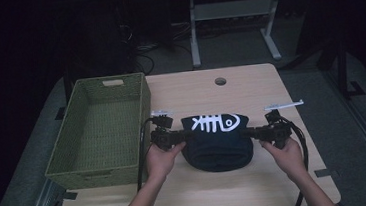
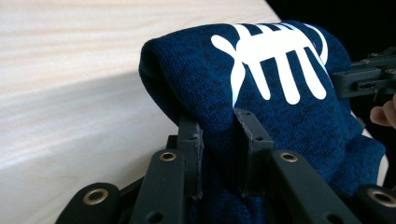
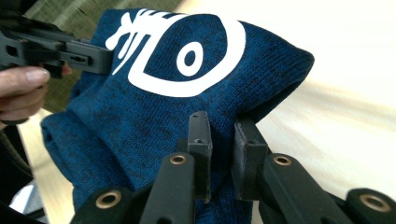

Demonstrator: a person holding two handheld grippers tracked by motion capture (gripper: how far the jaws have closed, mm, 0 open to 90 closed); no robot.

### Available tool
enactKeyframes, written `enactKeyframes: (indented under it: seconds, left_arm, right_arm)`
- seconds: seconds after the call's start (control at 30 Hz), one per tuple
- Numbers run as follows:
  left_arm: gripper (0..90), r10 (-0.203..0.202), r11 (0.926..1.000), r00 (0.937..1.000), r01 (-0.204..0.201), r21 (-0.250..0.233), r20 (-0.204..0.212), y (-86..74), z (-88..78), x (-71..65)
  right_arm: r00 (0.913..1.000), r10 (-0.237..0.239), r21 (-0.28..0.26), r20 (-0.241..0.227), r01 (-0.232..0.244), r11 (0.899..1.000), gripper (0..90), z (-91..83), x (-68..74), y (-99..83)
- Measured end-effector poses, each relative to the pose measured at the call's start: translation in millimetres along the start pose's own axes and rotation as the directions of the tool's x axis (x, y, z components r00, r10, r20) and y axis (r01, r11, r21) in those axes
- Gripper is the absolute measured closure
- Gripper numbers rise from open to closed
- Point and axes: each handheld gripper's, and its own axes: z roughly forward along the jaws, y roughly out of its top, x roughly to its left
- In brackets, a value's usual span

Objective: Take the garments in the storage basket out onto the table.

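Left gripper view: our left fingers (image 2: 191, 154) pinch a fold of the blue cloth (image 2: 280, 116), nearly closed on it. Our right fingers (image 3: 201, 140) clamp the opposite end the same way. From above, the left gripper (image 1: 176, 137) and right gripper (image 1: 254, 133) hold the cloth between them, just off the worktop (image 1: 249, 84). The grasp looks done; carrying it to the basket (image 1: 81, 169) probably remains. We cannot tell what garment it is, since its underside is hidden.

Pale wood table (image 1: 249, 84) — round hole near far edge.
Carries green woven basket (image 1: 101, 135) at left; blue cloth (image 1: 218, 145) sags onto middle.
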Motion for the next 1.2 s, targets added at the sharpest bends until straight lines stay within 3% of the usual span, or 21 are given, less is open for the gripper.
enactKeyframes:
  seconds: [0.27, 0.5, 1.2]
  left_arm:
    - [74.2, -0.004, 0.9991, 1.0000, 0.004, -0.041, -0.001, 19.3, -31.3, 3.2]
    - [74.2, -0.007, 0.9974, 0.9996, 0.005, -0.071, -0.027, 34.0, -59.7, 12.5]
    - [74.1, -0.030, 0.9885, 0.9949, 0.015, -0.150, -0.097, 56.6, -144.9, 54.5]
  right_arm:
    - [0.9982, -0.003, -0.043, -0.061, 0.000, 0.999, 79.1, -3.9, 18.9, 28.2]
    - [0.9955, -0.039, -0.052, -0.087, 0.035, 0.998, 79.1, 3.0, 39.4, 53.3]
    - [0.9814, -0.133, -0.046, -0.138, 0.128, 0.991, 79.1, 49.6, 107.1, 118.9]
